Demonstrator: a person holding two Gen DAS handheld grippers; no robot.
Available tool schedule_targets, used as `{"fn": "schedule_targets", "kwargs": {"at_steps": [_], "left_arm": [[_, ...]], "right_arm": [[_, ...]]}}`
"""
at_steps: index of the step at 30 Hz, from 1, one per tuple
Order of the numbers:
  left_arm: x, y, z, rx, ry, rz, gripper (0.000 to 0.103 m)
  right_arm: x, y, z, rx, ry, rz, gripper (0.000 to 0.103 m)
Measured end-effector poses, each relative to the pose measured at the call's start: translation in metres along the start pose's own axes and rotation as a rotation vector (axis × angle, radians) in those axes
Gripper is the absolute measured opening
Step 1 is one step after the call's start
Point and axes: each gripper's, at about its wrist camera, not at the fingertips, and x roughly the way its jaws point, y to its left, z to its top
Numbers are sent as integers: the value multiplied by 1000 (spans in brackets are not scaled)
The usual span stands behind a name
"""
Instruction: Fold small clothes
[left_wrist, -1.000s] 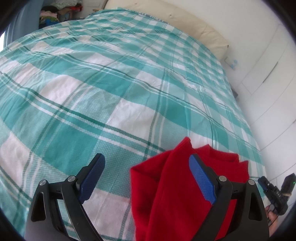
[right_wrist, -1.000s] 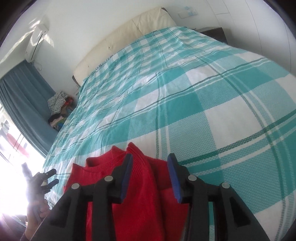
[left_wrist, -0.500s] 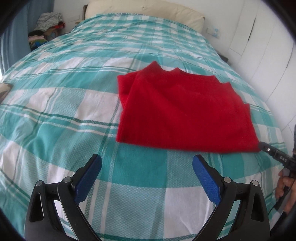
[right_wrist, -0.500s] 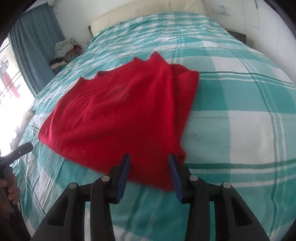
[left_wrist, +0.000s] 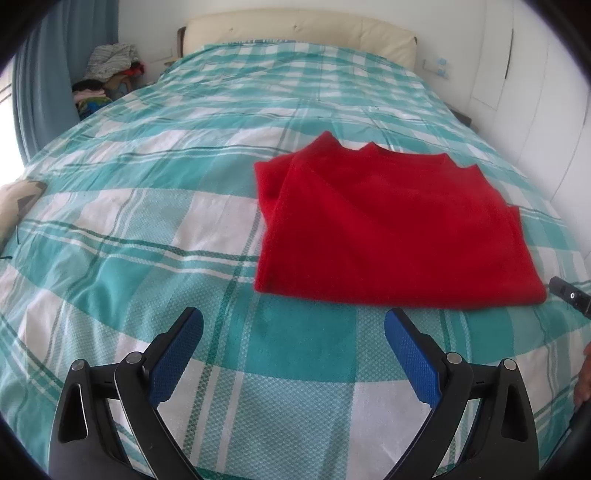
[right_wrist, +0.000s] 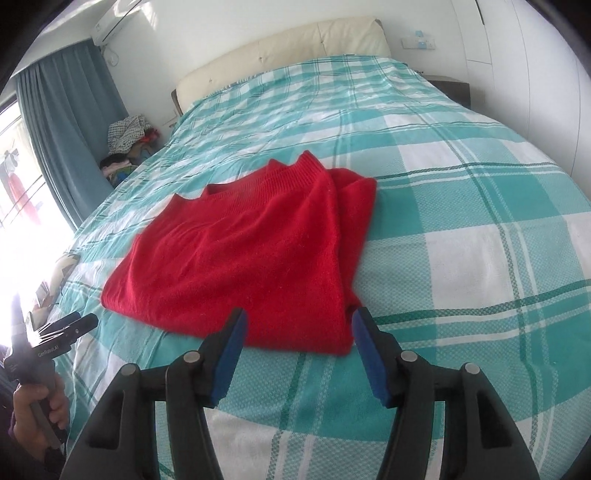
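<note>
The red sweater lies folded flat on the bed, near its foot edge. The left gripper is wide apart and holds nothing. The right gripper has just been opening — the sweater's near corner sits between its blue fingers, let go.

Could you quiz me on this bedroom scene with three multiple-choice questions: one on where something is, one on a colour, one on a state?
1. Where does the red sweater lie?
A. on the checked bedspread
B. on the floor
C. over the headboard

2. What colour are the gripper pads?
A. yellow
B. blue
C. green

3. How is the right gripper?
A. clamped on the sweater
B. open, holding nothing
C. shut on the bedspread

Answers: 1 A, it lies flat and folded on the cover. 2 B, both pads show blue. 3 B, its jaws have just been opening and nothing is pinched.
</note>
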Motion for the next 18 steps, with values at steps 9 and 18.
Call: {"fn": "schedule_targets", "kwargs": {"at_steps": [9,18], "left_arm": [[4,-9,1,56,-7,40,99],[1,-4,4,38,-7,33,99]], "right_arm": [[7,-1,1,-4,11,-2,59],[11,-13,16,-11,-8,-10,66]]}}
